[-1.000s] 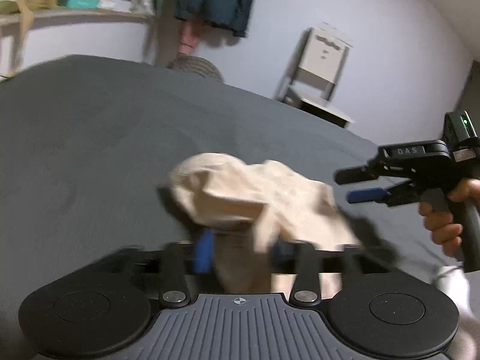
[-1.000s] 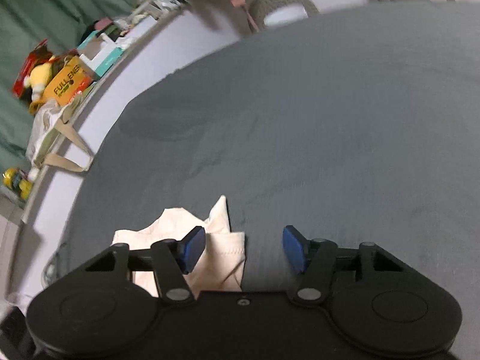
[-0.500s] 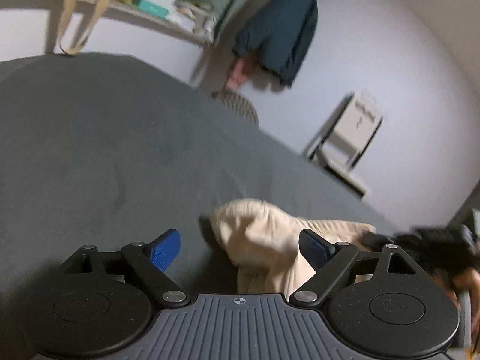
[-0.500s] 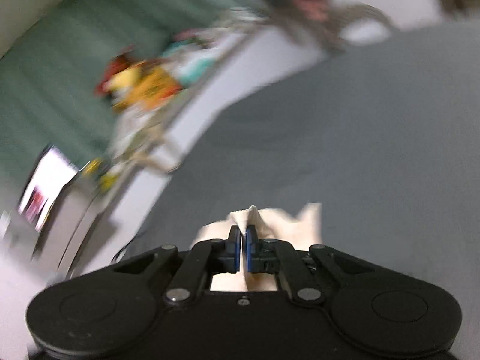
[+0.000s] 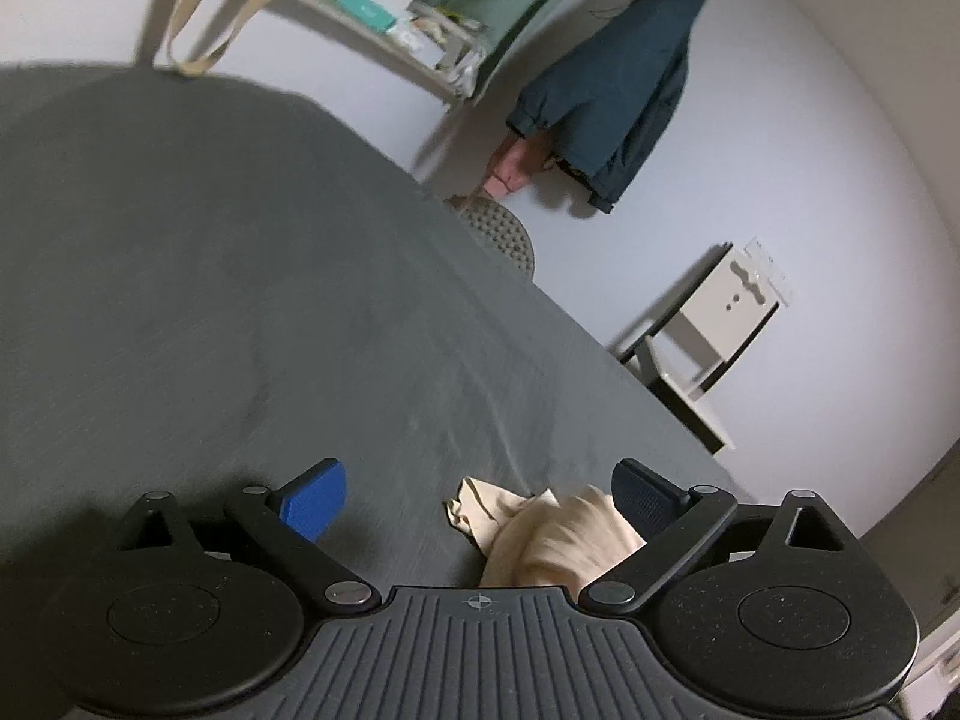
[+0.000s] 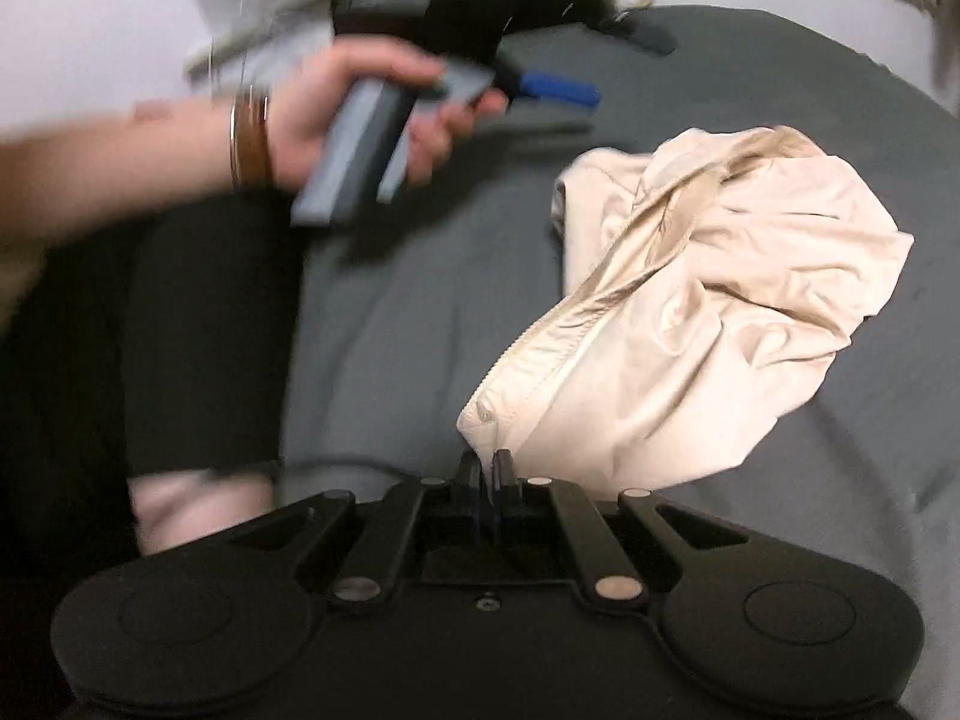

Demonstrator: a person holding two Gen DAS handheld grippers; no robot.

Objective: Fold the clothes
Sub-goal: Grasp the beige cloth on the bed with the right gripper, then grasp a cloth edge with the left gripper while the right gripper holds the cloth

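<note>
from the left wrist view, the left gripper (image 5: pixel 480 495) is spread wide with nothing between its 2 blue pads (image 5: pixel 315 495). the cream garment (image 5: pixel 558 531) lies bunched on the grey bed (image 5: pixel 240 300), low in view and just right of the gripper's centre line, close to the right finger. beyond the bed, far off, a dark jacket (image 5: pixel 618 78) hangs on the wall and a white chair (image 5: pixel 720 312) stands near it.

from the right wrist view, the right gripper (image 6: pixel 491 468) is pinched tight on a hem corner of the garment (image 6: pixel 720 300), beside what looks like a zip edge. the cloth runs away from it, far and to the right, in a crumpled heap. the left hand (image 6: pixel 336 114) holds its gripper up at the far left, clear of the cloth.

i'd say the right hand has the nearer hold. the left one needs to come across to the heap's far end, so the 2 can pull the long axis straight.
</note>
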